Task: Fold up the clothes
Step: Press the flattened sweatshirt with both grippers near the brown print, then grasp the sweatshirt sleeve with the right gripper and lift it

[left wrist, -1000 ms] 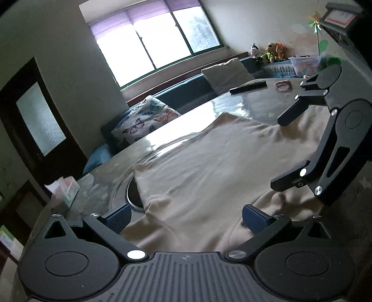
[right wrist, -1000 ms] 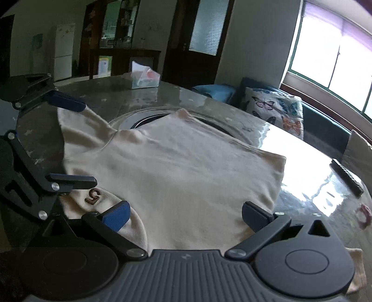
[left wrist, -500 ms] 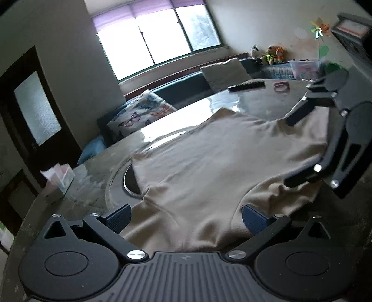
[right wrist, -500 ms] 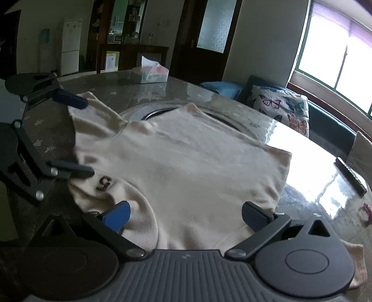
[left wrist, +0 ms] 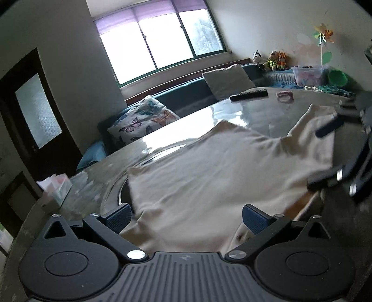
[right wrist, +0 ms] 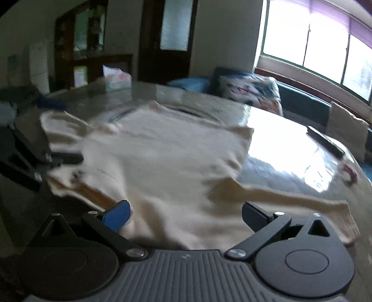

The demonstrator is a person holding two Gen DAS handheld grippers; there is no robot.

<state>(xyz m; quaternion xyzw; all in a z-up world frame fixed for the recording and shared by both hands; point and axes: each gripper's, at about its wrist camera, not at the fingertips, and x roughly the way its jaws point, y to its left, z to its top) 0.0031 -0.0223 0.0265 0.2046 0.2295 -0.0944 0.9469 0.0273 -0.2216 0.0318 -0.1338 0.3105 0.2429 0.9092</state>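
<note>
I see both jaws wide over the cream shirt [left wrist: 209, 176] on the counter [left wrist: 232, 113]; left gripper [left wrist: 186, 218] at six o'clock; right gripper [right wrist: 186, 216] likewise.

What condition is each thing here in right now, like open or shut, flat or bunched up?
Left gripper: open, jaws spread over the near edge of the garment.
Right gripper: open, jaws spread above the cloth.
Cream garment: spread on the table, not yet folded, one sleeve stretched out sideways.
Tissue box: a tissue sticking up.
Remote control: lying flat on the table.
Dark door: shut.
Window blind: rolled mostly up.
</note>
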